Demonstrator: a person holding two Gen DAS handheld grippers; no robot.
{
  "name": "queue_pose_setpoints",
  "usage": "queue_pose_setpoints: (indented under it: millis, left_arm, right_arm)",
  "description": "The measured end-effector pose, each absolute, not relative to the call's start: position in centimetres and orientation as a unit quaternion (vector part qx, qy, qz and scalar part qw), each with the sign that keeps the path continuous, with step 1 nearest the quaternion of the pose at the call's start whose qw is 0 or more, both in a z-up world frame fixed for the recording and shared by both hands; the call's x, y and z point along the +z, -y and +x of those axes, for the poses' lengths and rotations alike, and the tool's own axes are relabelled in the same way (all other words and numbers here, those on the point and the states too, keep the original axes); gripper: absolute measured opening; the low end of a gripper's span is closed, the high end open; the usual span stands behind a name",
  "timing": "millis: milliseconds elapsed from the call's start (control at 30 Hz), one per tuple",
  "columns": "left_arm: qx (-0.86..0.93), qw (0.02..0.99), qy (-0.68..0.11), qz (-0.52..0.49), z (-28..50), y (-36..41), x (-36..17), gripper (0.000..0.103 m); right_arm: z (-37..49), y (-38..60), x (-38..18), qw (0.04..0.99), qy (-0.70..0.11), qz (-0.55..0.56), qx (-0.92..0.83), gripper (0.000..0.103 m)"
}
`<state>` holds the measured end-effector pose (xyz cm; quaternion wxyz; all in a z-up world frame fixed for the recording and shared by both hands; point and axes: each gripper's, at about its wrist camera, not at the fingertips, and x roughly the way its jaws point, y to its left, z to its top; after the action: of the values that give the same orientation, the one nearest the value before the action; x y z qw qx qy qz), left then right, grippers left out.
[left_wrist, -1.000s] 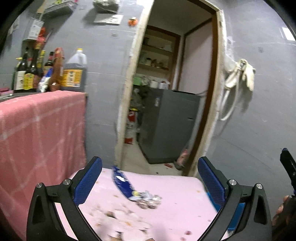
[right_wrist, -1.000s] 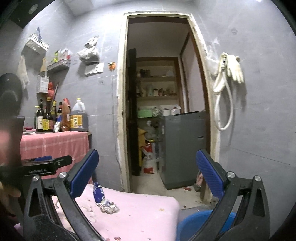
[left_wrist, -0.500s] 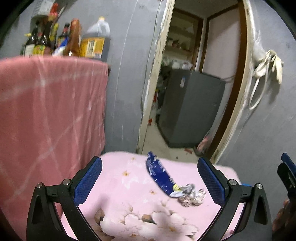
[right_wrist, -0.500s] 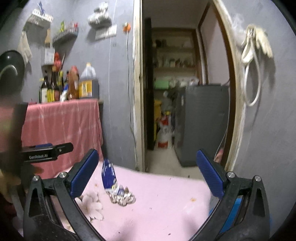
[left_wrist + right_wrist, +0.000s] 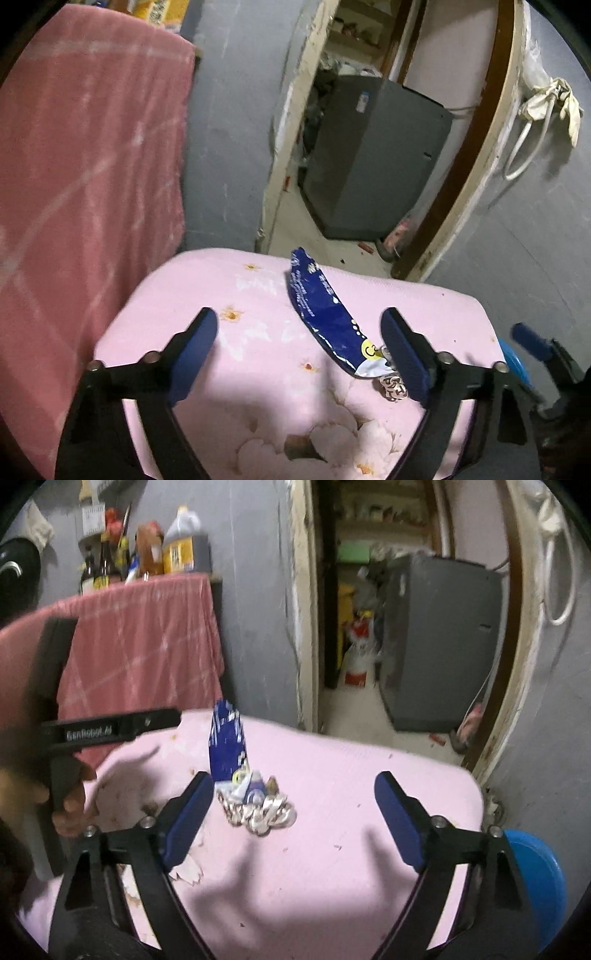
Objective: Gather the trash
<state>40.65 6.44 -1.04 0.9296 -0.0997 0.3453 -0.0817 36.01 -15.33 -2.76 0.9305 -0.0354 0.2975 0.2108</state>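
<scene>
Both claws have dropped toward the blue wrapper (image 5: 325, 314) on the pink counter (image 5: 258, 332); left claw (image 5: 299, 347) and right claw (image 5: 295, 805), just narrowing, grip nothing yet.

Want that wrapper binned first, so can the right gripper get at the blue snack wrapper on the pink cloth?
Probably yes: the right gripper is open, the blue snack wrapper lies uncovered just ahead, nothing between.

"GenRobot.AI" — white lettering on left gripper (image 5: 110, 731) body; wrapper print unreadable.
</scene>
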Motion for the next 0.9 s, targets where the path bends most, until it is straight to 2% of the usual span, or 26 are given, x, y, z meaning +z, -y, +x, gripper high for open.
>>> queue_pose_setpoints:
  millis: [233,400,500,567,633,900]
  left_arm:
    - [-0.109,0.913,-0.378,-0.109,43.4,-5.8,-2.2,0.056]
    - [-0.114,0.899,-0.401,-0.132,45.4,-5.9,-3.0,0.054]
    - [-0.114,0.896,-0.405,-0.139,46.2,-5.8,-3.3,0.053]
    - [-0.116,0.894,-0.409,-0.137,46.6,-5.5,-3.5,0.046]
    - [-0.116,0.891,-0.419,-0.129,46.9,-4.9,-3.8,0.034]
    - [-0.123,0.889,-0.43,-0.098,46.7,-2.7,-4.4,0.005]
  right_arm:
    - [38.1,13.7,-5.2,0.898,-0.367,-0.048,0.24,0.074]
    - [39.9,12.5,-6.6,0.876,-0.409,-0.055,0.251,0.07]
    - [40.5,12.2,-7.4,0.865,-0.428,-0.053,0.256,0.061]
    - [40.4,12.4,-7.4,0.863,-0.43,-0.049,0.261,0.052]
    - [40.1,12.5,-7.2,0.863,-0.429,-0.051,0.264,0.047]
    - [38.6,13.6,-6.7,0.86,-0.43,-0.053,0.27,0.04]
